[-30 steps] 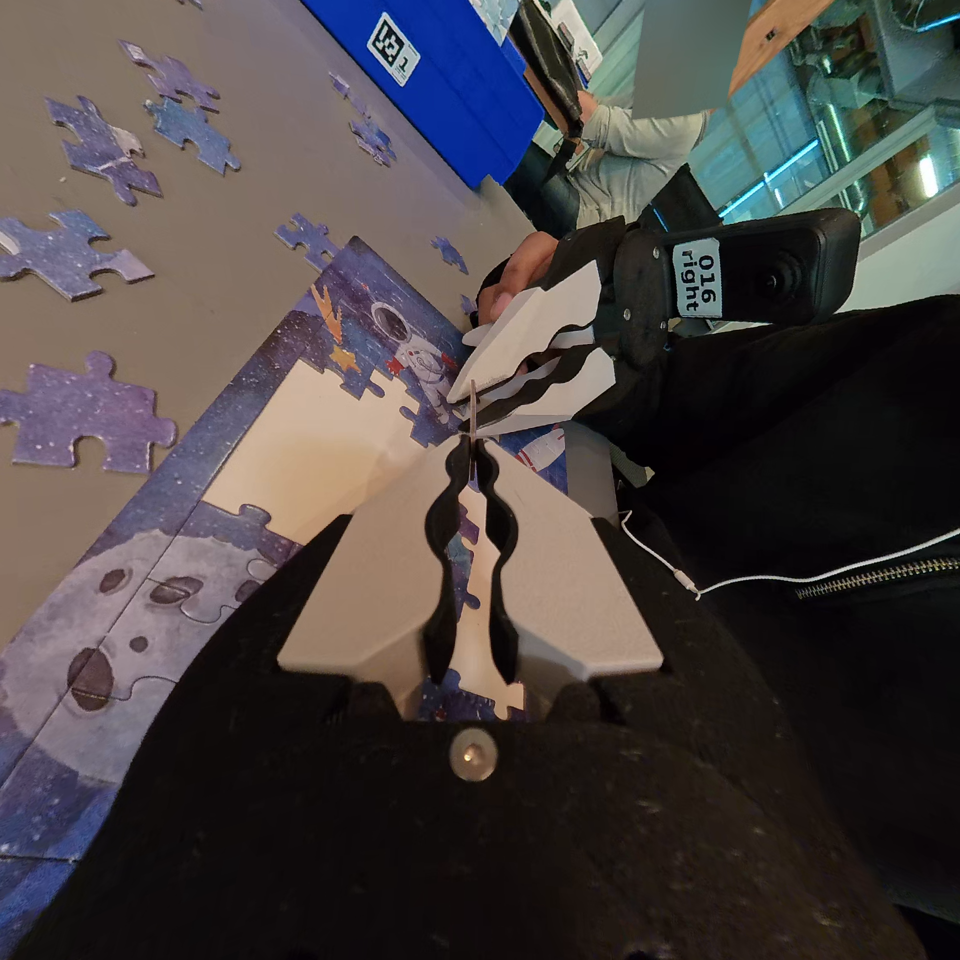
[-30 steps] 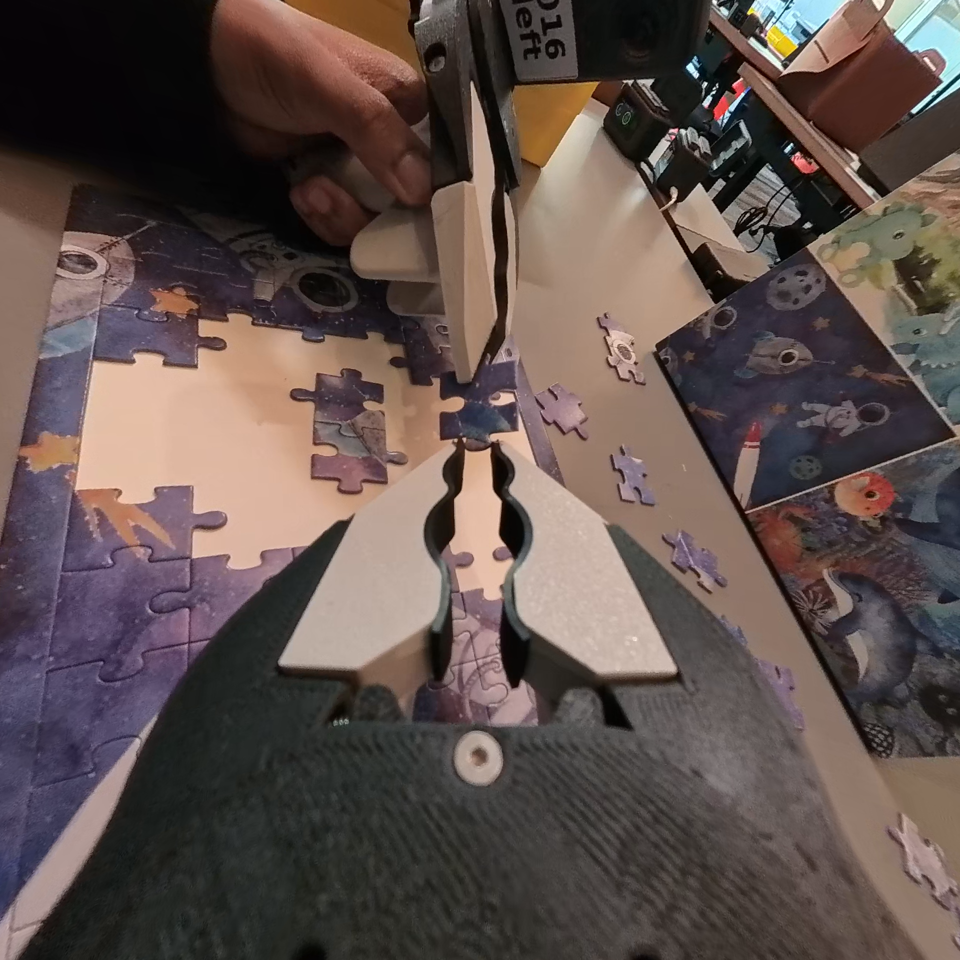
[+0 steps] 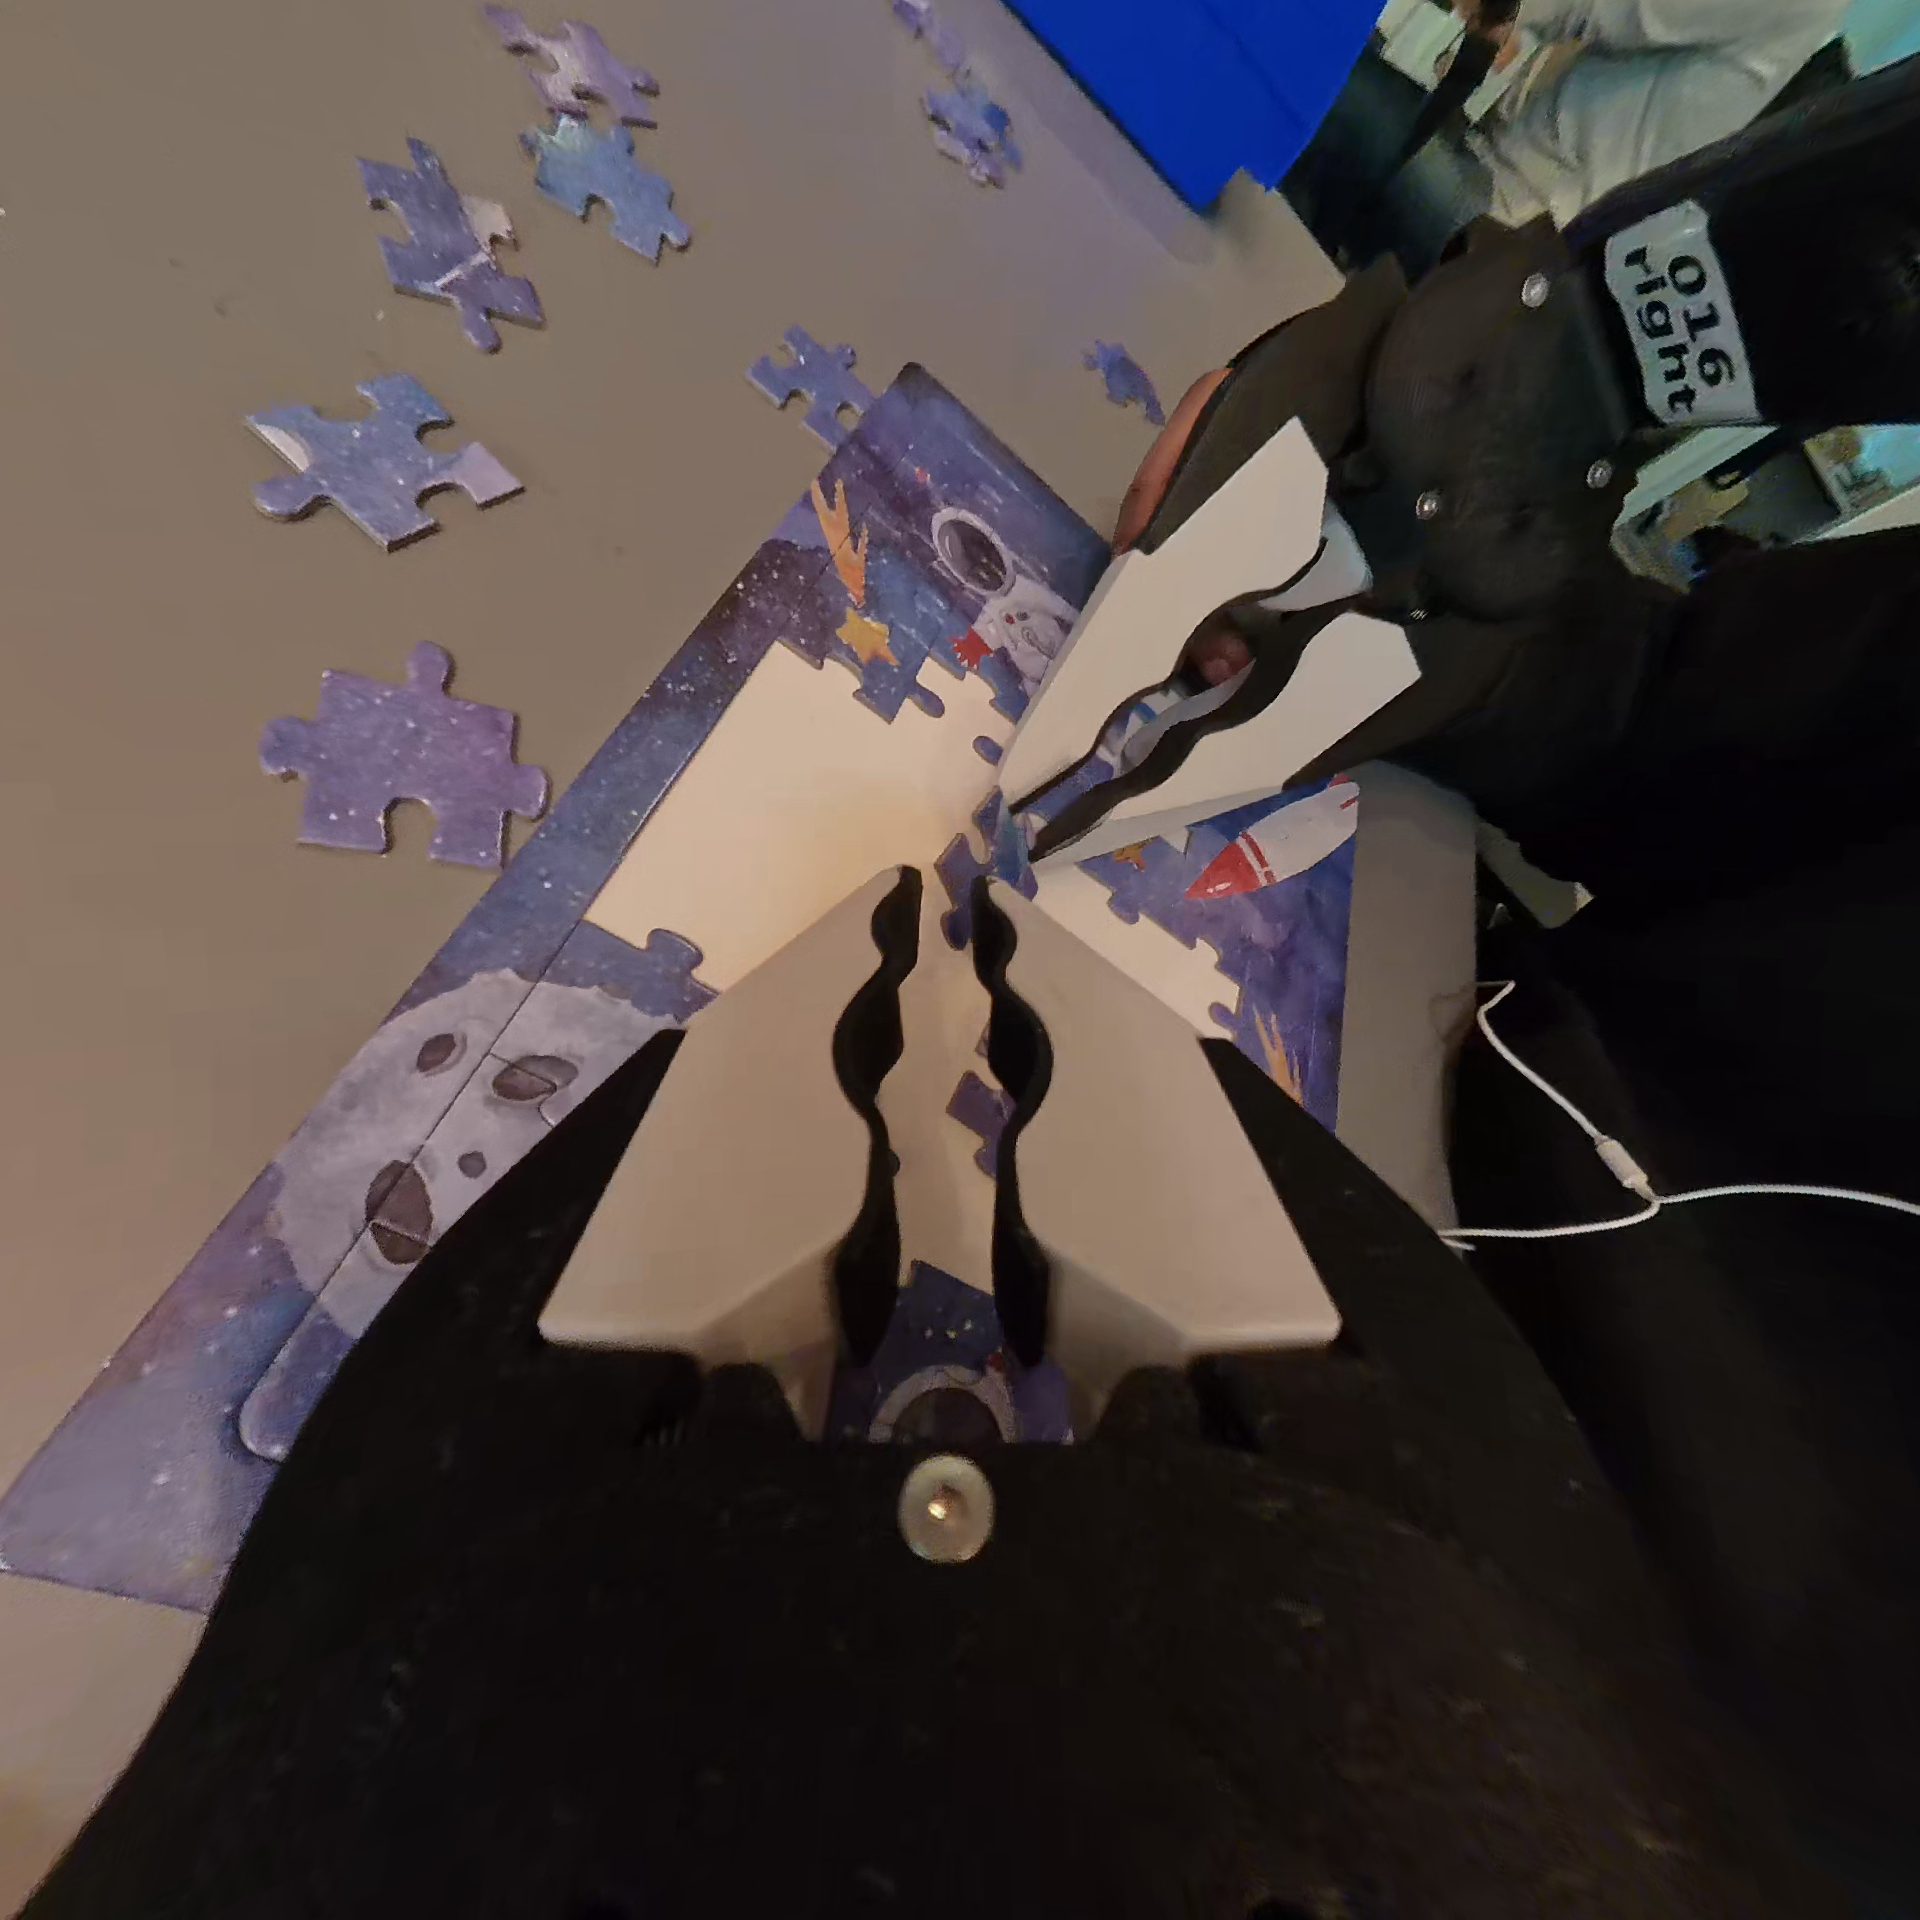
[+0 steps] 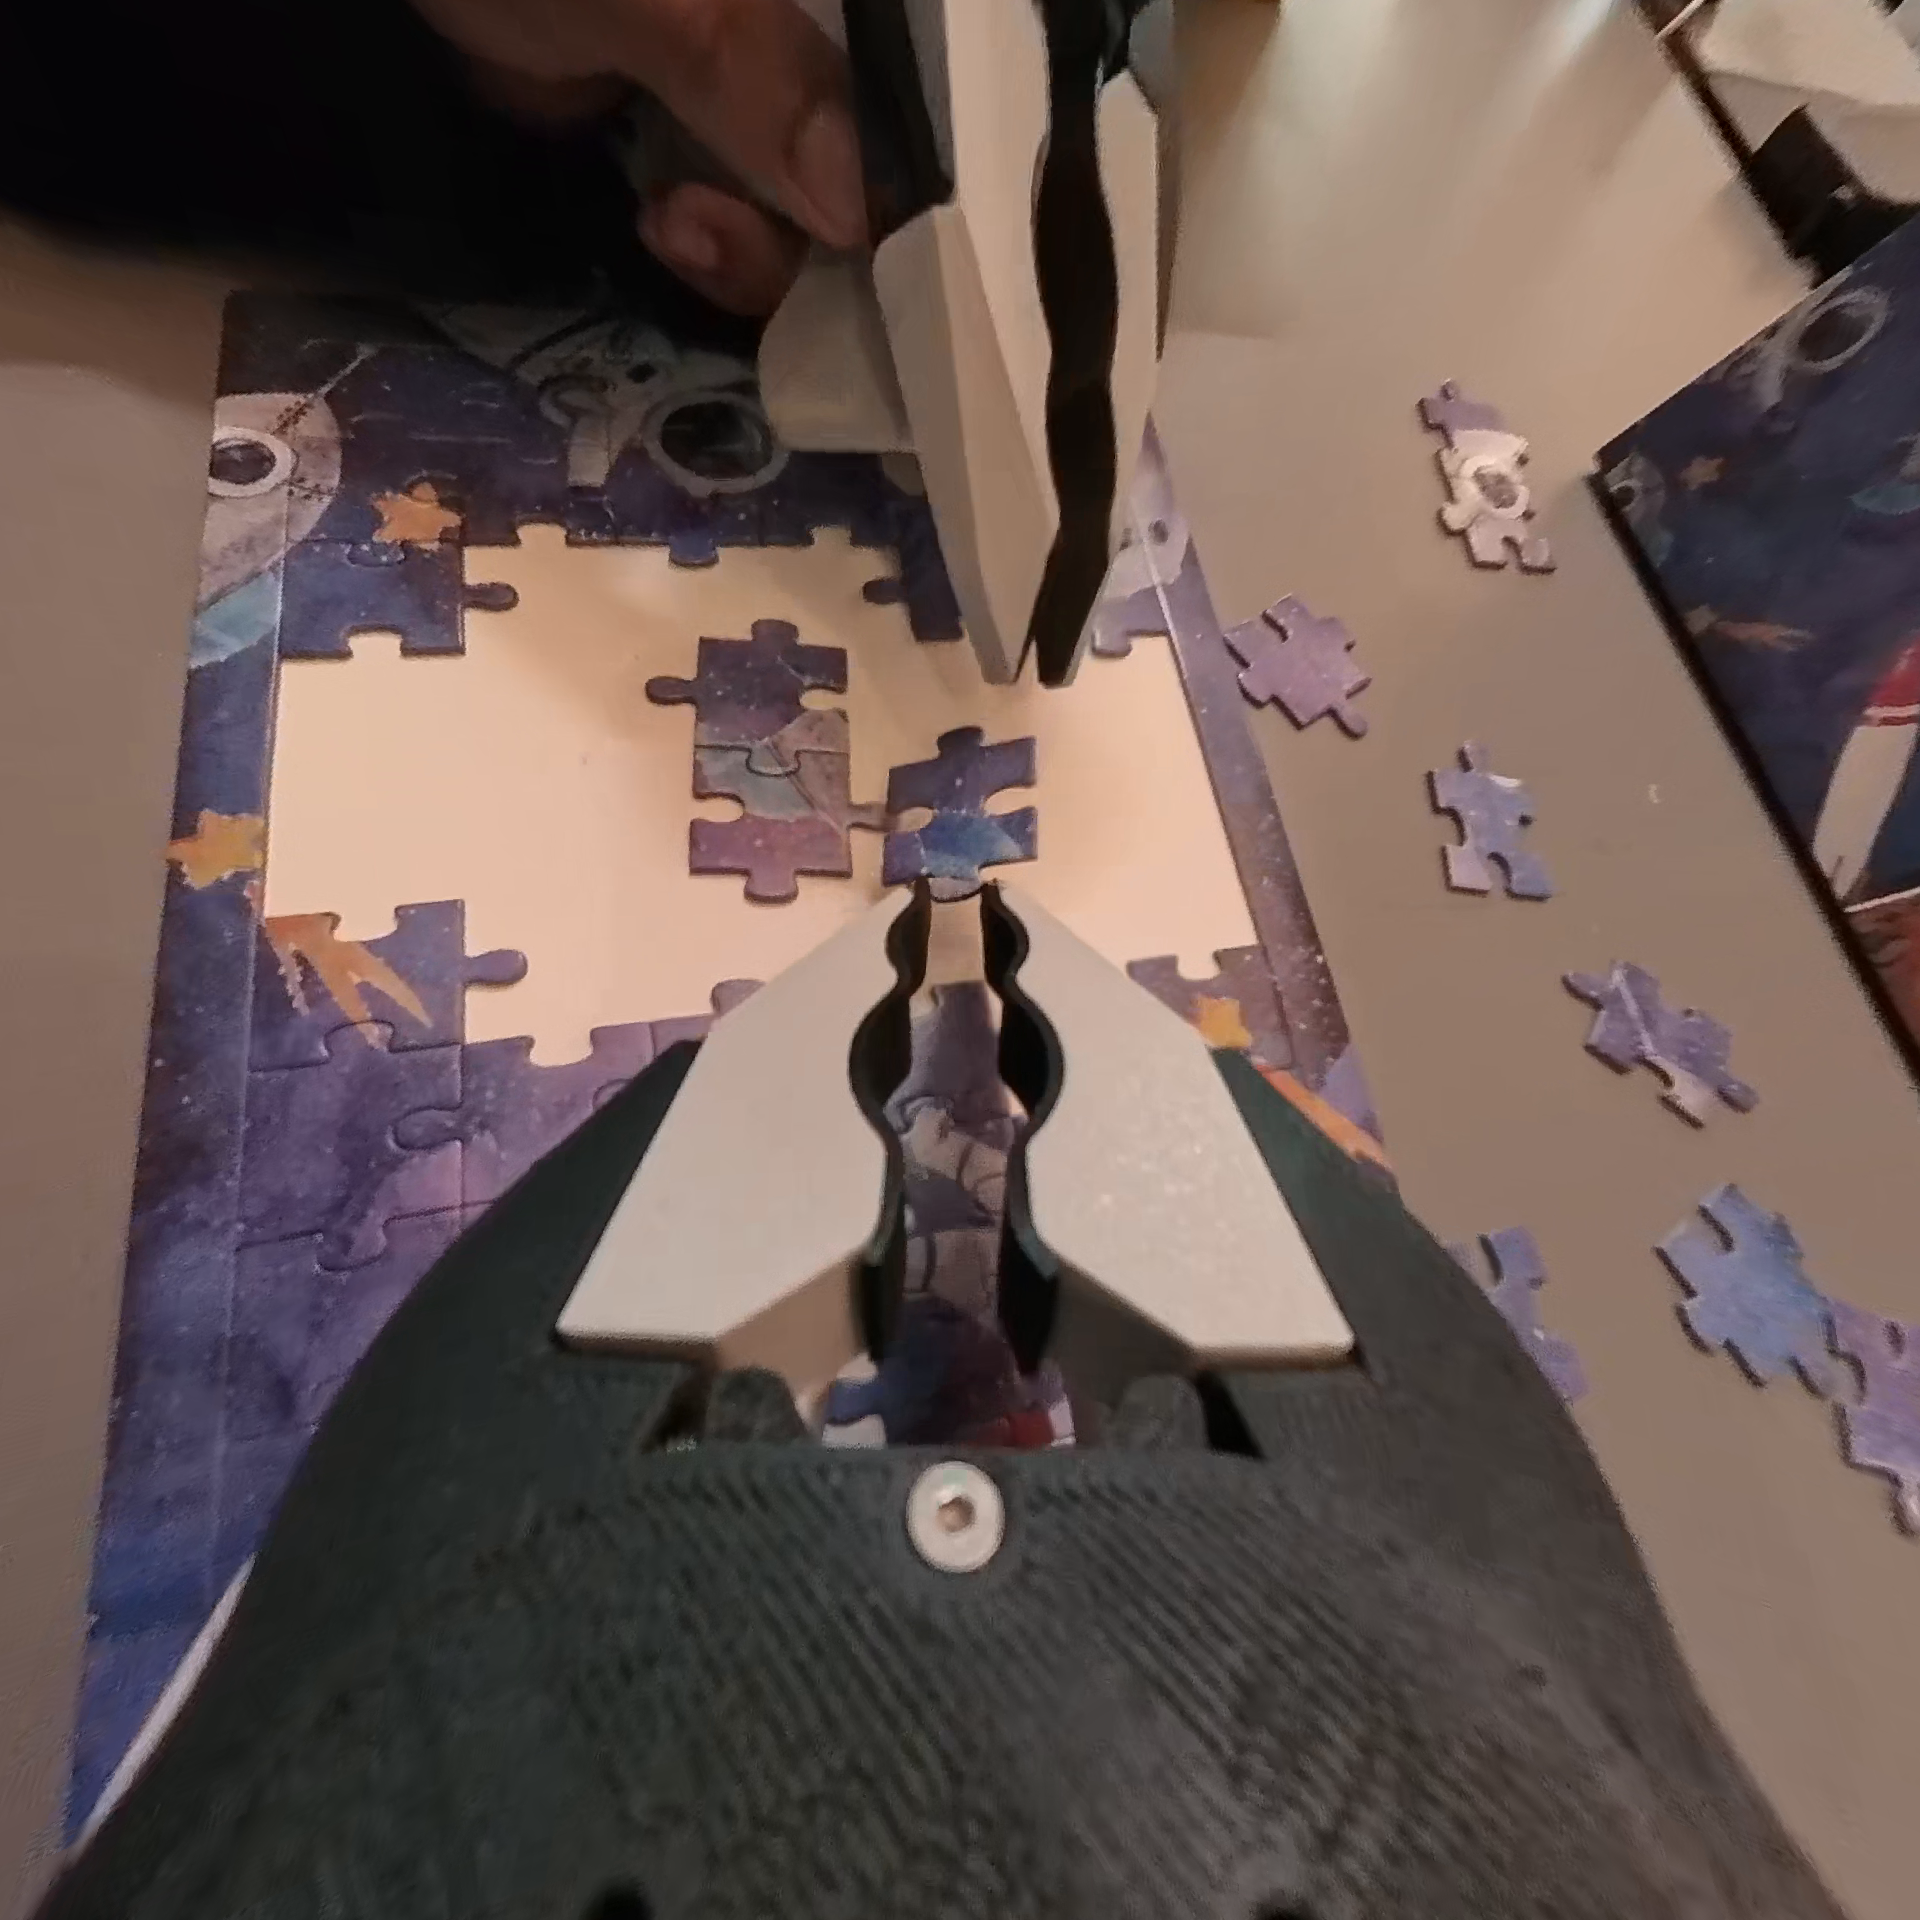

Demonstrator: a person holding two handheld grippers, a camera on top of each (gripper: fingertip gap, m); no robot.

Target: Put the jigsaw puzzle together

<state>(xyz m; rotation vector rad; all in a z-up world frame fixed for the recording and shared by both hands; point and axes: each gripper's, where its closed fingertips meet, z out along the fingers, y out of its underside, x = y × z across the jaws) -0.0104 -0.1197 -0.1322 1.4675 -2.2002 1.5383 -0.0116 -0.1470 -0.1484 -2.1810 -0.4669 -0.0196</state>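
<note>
Grey desk [image 4: 1455,831] with a half-done space puzzle [image 4: 312,1091]. Left tool [image 3: 945,883], pinched shut a second ago, is now narrowly apart and bare; right tool [image 4: 954,888] nips the blue piece [image 4: 961,810].

left gripper [image 3: 945,883]: jaws slightly parted, nothing gripped, tips angled down. right gripper [image 4: 954,888]: jaws narrowly parted, tips low and level. the two grippers face each other, tips near but apart. a hand [image 4: 748,177] in a dark sleeve grips the left gripper's handle.
</note>
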